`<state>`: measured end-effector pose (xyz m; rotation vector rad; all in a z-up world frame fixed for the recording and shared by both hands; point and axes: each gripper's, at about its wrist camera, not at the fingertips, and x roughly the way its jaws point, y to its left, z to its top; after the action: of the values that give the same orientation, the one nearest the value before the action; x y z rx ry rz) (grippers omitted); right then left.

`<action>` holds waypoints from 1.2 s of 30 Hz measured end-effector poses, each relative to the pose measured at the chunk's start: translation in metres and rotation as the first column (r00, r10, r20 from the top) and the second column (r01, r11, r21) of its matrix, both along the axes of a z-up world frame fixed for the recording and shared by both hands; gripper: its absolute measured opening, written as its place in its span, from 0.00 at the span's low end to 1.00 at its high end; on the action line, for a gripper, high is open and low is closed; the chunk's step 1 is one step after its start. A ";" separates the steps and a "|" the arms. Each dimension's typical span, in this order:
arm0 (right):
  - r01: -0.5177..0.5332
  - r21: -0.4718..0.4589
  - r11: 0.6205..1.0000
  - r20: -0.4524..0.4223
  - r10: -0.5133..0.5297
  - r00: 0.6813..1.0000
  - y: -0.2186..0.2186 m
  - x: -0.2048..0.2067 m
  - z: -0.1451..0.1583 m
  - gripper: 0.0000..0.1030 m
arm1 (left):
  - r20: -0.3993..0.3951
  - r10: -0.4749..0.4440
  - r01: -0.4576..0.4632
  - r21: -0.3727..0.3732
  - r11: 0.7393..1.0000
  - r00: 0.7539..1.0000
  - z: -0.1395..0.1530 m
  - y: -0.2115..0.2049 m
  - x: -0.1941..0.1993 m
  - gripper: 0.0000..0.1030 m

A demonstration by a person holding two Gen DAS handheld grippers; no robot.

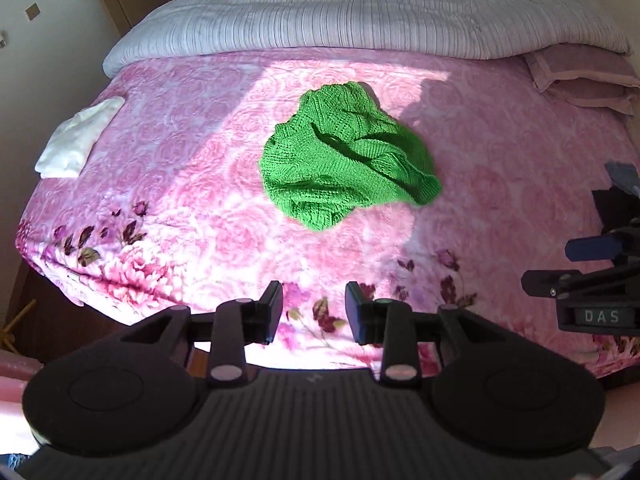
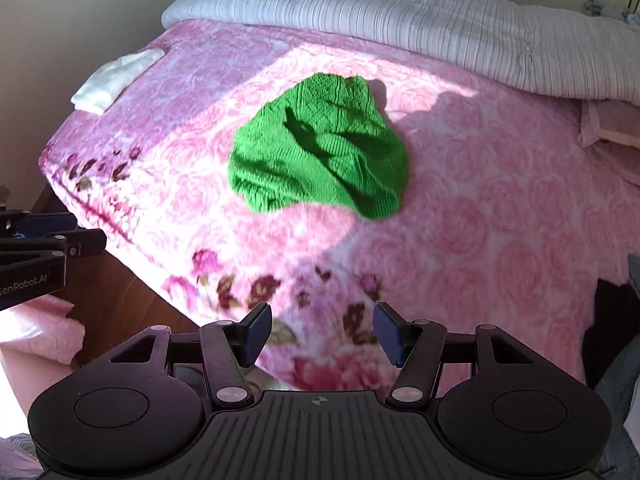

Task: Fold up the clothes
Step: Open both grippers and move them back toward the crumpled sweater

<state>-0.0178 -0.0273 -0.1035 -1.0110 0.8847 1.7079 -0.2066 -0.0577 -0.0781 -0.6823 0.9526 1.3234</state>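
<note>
Two grippers are hovering over the near edge of the bed, and both are holding nothing. The left gripper (image 1: pixel 314 310) is keeping its jaws a little apart. The right gripper (image 2: pixel 322 332) is spreading its jaws wider. Under them, the pink flower blanket (image 1: pixel 192 184) is covering the bed, with dark red flowers running along its near edge. Farther in, the green knitted sweater (image 1: pixel 348 156) is lying in a crumpled heap near the middle of the blanket, well apart from both grippers. Sunlight is falling across it, and shadows are lying over its folds. Off to the left, near the bed's side edge, a white folded cloth (image 1: pixel 78 138) is resting on the blanket. At the far end, a grey striped quilt (image 1: pixel 360 16) is lying across the bed.
</note>
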 end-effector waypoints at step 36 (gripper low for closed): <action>0.085 -0.007 0.996 0.016 -0.085 0.996 0.090 -0.057 -0.018 0.58 | 0.029 -0.076 0.077 -0.023 0.997 0.997 -0.014 0.132 -0.071 0.33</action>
<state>-0.0751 0.0623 -0.1212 -0.9769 0.9120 1.6239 -0.2771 0.0744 -0.0922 -0.6749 0.9648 1.2338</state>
